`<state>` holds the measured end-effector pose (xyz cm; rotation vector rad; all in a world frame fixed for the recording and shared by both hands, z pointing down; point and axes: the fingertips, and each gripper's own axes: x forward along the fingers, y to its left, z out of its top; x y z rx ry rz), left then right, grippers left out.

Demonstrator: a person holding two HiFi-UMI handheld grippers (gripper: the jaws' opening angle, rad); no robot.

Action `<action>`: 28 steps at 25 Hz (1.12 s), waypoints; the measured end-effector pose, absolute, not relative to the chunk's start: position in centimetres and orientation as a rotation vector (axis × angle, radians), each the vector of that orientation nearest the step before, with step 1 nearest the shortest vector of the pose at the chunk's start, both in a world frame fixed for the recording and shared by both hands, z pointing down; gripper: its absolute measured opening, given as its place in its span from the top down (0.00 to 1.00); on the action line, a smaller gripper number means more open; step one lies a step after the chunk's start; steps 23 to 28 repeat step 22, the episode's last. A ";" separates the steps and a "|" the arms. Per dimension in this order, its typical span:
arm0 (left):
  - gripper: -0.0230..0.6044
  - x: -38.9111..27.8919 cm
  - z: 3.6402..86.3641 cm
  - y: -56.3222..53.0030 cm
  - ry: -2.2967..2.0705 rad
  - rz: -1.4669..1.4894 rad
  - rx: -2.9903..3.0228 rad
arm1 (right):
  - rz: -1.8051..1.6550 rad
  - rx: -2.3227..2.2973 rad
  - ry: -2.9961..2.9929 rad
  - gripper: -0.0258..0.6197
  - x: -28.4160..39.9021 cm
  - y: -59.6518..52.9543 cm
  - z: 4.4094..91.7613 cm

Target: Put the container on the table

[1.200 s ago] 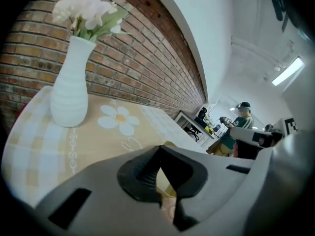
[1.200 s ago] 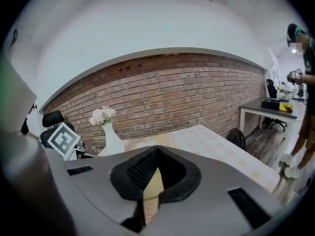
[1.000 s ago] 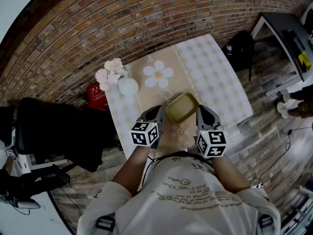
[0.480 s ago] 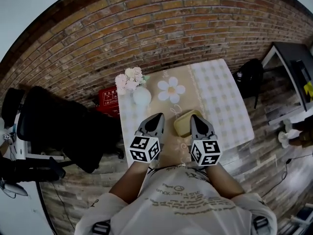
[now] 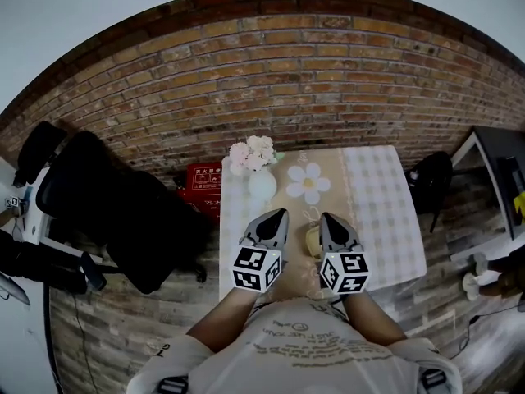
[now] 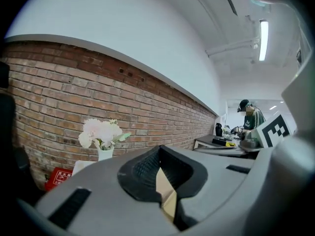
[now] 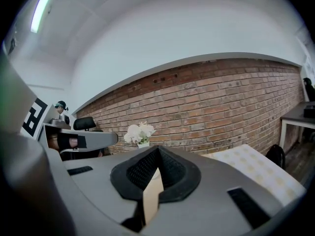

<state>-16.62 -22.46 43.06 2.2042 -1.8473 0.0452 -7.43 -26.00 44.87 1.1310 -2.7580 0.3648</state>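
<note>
Fingers (image 6: 93,200) of left gripper (image 6: 160,155): pressed together, nothing pinched, just a tan sliver showing thru the notch at the tips. Ditto right gripper (image 7: 156,155): fingers (image 7: 216,200) closed tip to tip, empty. In head view, both grippers side by side above near end of tabletop (image 5: 377,208), aimed away from the body, marker cubes (image 5: 257,268) closest to the shirt (image 5: 303,350). Container (image 5: 312,240): small, pale yellow, down on the tabletop on the beige runner (image 5: 324,164), btwn the two grippers & nearer the right one, right part hidden behind that gripper; gripped by neither. Just beyond it on the runner, a white daisy print (image 5: 308,183). At far left corner of tabletop, white vase (image 5: 262,185) w/ pale pink-white flowers (image 5: 253,152), upright, well apart from container. Checked cloth (image 5: 385,236) over right part of tabletop. Red box (image 5: 203,179) on floor beside that far left corner, up against brick wall (image 5: 328,89). Black office chair (image 5: 123,212) off to the left, dark desk (image 5: 496,167) at far right. In left gripper view, vase & flowers ahead-left in front of the bricks, plus a person in a cap (image 6: 250,116) far off in bkgd; too small for more detail.
</note>
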 end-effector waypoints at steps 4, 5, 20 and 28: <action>0.95 -17.3 43.5 -21.6 -1.858 0.042 2.169 | 0.365 1.106 -2.754 0.96 -8.1 -25.4 45.0; 0.95 -17.5 43.6 -21.6 -1.858 0.037 2.160 | 0.366 1.101 -2.754 0.96 -8.3 -25.3 45.0; 0.95 -16.4 44.9 -22.7 -1.797 0.027 2.138 | 0.379 1.075 -2.738 0.96 -8.1 -25.5 45.9; 0.95 -16.2 44.8 -23.1 -1.792 0.030 2.143 | 0.380 1.078 -2.742 0.96 -8.0 -25.9 45.8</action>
